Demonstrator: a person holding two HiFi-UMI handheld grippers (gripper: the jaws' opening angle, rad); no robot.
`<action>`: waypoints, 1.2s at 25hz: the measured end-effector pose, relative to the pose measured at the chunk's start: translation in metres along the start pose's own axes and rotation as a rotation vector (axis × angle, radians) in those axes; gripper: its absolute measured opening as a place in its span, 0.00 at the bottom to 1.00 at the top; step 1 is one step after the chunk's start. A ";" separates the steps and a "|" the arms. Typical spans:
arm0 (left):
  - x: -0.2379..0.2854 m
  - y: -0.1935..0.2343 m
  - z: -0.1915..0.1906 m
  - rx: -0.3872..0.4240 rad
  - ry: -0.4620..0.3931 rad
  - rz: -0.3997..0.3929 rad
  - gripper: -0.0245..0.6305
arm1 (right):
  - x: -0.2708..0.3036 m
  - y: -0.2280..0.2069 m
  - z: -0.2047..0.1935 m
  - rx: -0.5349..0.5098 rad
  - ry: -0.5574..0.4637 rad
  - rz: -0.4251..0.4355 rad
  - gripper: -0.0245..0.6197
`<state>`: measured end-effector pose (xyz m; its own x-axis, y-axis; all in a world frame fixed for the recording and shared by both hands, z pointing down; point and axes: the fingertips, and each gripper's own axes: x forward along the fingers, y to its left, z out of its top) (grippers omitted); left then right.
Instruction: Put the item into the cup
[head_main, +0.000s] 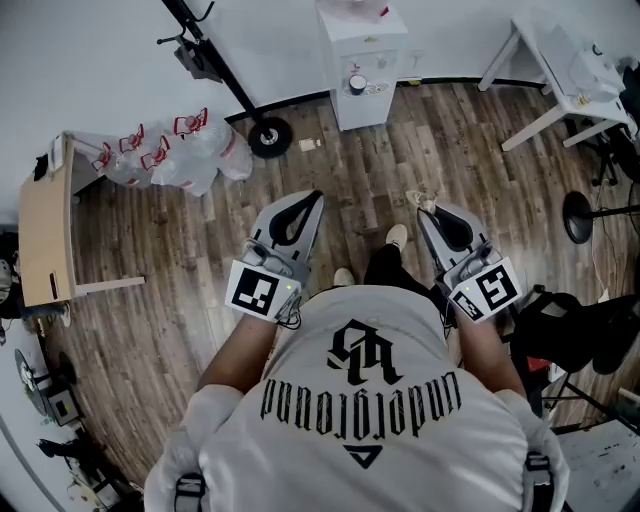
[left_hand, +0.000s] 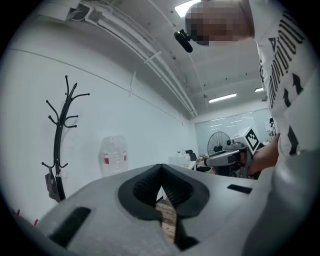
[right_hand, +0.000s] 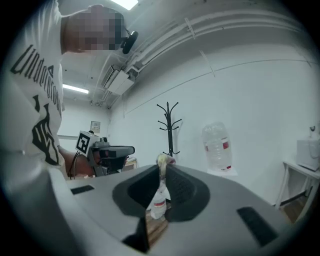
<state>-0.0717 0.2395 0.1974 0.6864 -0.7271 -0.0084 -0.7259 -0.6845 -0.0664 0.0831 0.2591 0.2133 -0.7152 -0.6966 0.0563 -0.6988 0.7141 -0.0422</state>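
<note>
Right gripper (right_hand: 164, 171) pinches a small crumpled pale item (right_hand: 163, 160) at its tips, above the wood-plank floor (head_main: 330, 170). Left gripper (left_hand: 161, 169) has a grey shell and ribbed black pads, its jaws pressed together on nothing. A clear plastic bottle (right_hand: 217, 145) stands by the wall.

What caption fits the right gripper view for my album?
Right gripper pinches a small pale item; coat rack and water bottle behind.
</note>
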 end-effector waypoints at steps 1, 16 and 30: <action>0.007 0.003 -0.002 0.004 0.000 0.003 0.05 | 0.003 -0.006 -0.001 -0.006 0.001 0.002 0.11; 0.184 0.050 -0.022 0.020 0.030 0.081 0.05 | 0.056 -0.186 -0.002 0.019 -0.009 0.079 0.12; 0.278 0.103 -0.044 -0.009 0.083 0.125 0.05 | 0.118 -0.295 -0.016 0.066 0.022 0.099 0.12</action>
<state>0.0422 -0.0355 0.2319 0.5847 -0.8085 0.0665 -0.8063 -0.5882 -0.0615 0.2047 -0.0328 0.2482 -0.7808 -0.6208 0.0702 -0.6245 0.7726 -0.1146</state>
